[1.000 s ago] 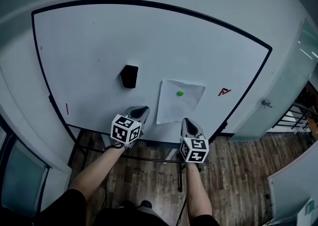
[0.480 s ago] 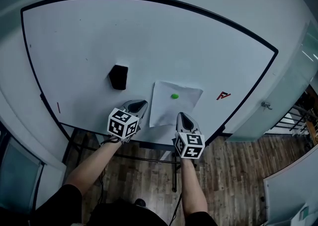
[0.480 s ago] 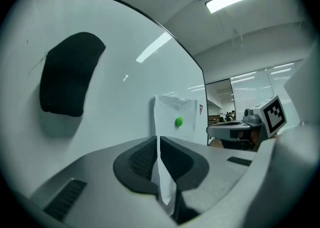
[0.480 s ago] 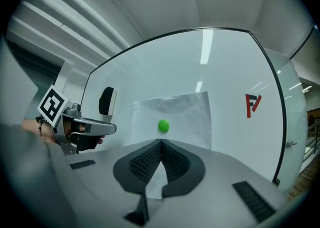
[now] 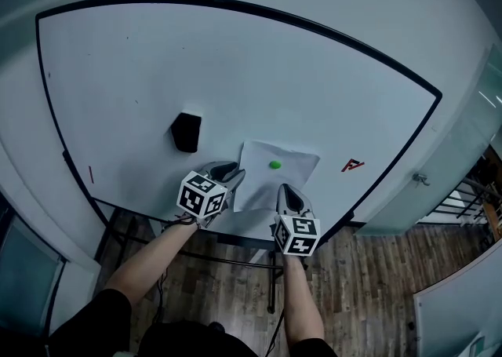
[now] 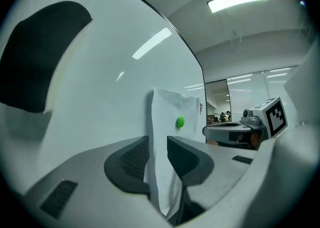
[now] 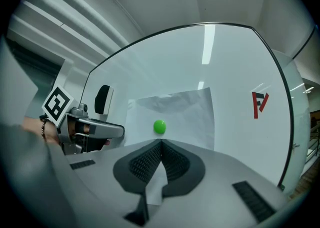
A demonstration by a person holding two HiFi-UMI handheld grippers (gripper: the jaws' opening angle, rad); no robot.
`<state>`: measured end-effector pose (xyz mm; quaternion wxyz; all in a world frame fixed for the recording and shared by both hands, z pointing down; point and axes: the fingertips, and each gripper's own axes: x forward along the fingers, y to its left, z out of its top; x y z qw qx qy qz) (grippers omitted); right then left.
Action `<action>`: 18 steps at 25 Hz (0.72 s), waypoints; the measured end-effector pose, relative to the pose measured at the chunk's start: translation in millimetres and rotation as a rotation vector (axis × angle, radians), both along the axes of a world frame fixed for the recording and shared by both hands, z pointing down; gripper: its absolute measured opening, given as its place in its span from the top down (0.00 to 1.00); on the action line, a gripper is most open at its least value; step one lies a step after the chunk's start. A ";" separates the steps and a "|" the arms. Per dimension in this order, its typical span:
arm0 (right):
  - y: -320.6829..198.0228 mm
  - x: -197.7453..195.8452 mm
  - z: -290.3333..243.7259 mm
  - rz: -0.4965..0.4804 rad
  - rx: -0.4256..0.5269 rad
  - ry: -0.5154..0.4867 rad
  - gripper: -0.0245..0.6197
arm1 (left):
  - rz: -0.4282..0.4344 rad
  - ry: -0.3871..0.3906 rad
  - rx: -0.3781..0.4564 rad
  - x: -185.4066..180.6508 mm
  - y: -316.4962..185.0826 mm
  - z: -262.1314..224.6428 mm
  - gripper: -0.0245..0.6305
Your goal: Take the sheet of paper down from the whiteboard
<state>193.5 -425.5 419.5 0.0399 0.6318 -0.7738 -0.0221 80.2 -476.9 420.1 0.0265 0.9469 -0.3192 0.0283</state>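
A white sheet of paper [image 5: 267, 183] hangs on the whiteboard [image 5: 235, 73], pinned by a green magnet [image 5: 274, 165]. My left gripper [image 5: 232, 172] is at the sheet's left edge. In the left gripper view its jaws [image 6: 158, 154] stand slightly apart with the paper [image 6: 165, 122] edge between them. My right gripper [image 5: 287, 191] is in front of the sheet's lower part, just below the magnet [image 7: 159, 126]. In the right gripper view its jaws [image 7: 161, 144] are shut tip to tip, and the paper [image 7: 175, 109] shows beyond them.
A black eraser [image 5: 186, 132] sticks to the board left of the sheet. A red mark [image 5: 353, 165] is on the board to the right. The board's stand [image 5: 271, 269] and wood floor [image 5: 369, 269] lie below.
Both grippers have moved toward the board. The left one has come onto the sheet's left edge, and the right one has gone from below the sheet to in front of its lower part.
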 end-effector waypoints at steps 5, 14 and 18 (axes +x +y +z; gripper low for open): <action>-5.7 4.9 -1.9 0.001 0.003 0.004 0.92 | 0.007 0.007 0.005 10.4 -7.4 -3.0 0.82; -11.7 10.6 -3.0 0.004 0.017 0.004 0.92 | -0.011 0.027 0.009 11.9 -16.2 -5.1 0.91; -16.1 3.4 -6.5 -0.003 0.022 0.005 0.92 | -0.001 0.036 -0.002 11.4 -15.7 -6.5 0.93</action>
